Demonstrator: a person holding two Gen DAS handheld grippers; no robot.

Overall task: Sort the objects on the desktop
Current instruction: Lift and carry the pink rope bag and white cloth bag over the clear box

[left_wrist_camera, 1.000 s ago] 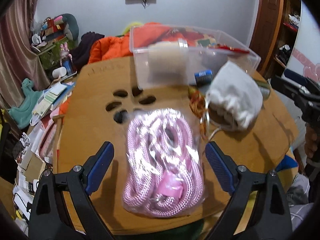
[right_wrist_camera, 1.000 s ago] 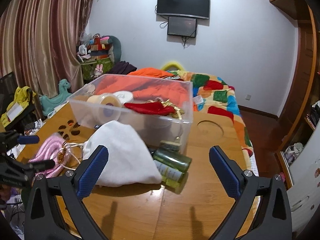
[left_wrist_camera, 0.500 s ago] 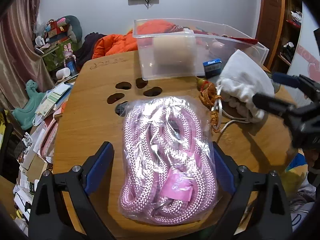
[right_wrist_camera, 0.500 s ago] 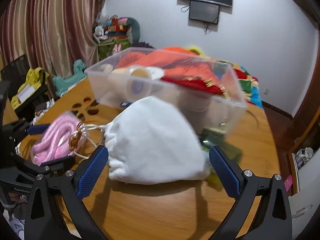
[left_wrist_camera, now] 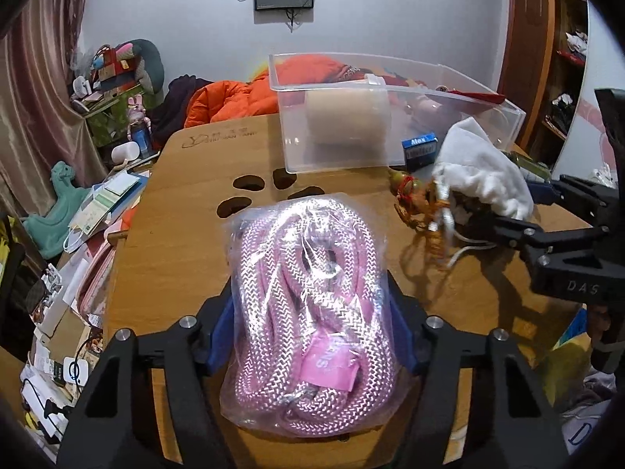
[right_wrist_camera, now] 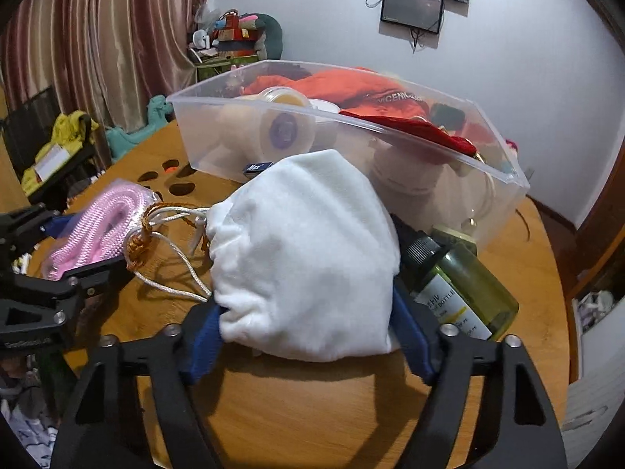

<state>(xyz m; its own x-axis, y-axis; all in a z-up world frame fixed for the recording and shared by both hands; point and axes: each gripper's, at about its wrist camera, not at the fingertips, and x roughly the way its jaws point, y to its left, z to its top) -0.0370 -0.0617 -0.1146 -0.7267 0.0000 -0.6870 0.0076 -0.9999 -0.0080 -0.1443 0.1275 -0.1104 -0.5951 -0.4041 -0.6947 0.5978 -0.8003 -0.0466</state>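
left claw (left_wrist_camera: 312, 308): clamped on the bagged pink rope (left_wrist_camera: 312, 308), blue pads pressed into both sides of the bag at its middle.
pink rope: lies on the tabletop (left_wrist_camera: 175, 242) toward its near edge, long axis running away from the claw toward the bin; the near end of the bag sticks out past the near edge.
right claw (right_wrist_camera: 308, 308): closed on the white drawstring pouch (right_wrist_camera: 304, 258), one pad on each flank; looks like a grip, though soft cloth hides how firm.
white pouch: on the tabletop just in front of the clear bin (right_wrist_camera: 390, 144), drawstring mouth pointing toward the left claw, cords (right_wrist_camera: 172, 234) trailing over the wood to the rope bag.
key relation: the bin sits straight ahead of both claws, along the far half of the tabletop. Its near wall stands between each load and the inside, so my read is lift first, then forward, then drop.
nearer arm: right. The pouch is almost touching the bin wall; the rope is well apart from it.
risk: cords and the brown tassel (left_wrist_camera: 414, 199) sit between the two loads, could drag or snag if both lift together.
green bottles (right_wrist_camera: 461, 289): lying just beside the pouch on the right-claw side, touching or nearly so; cannot tell which.
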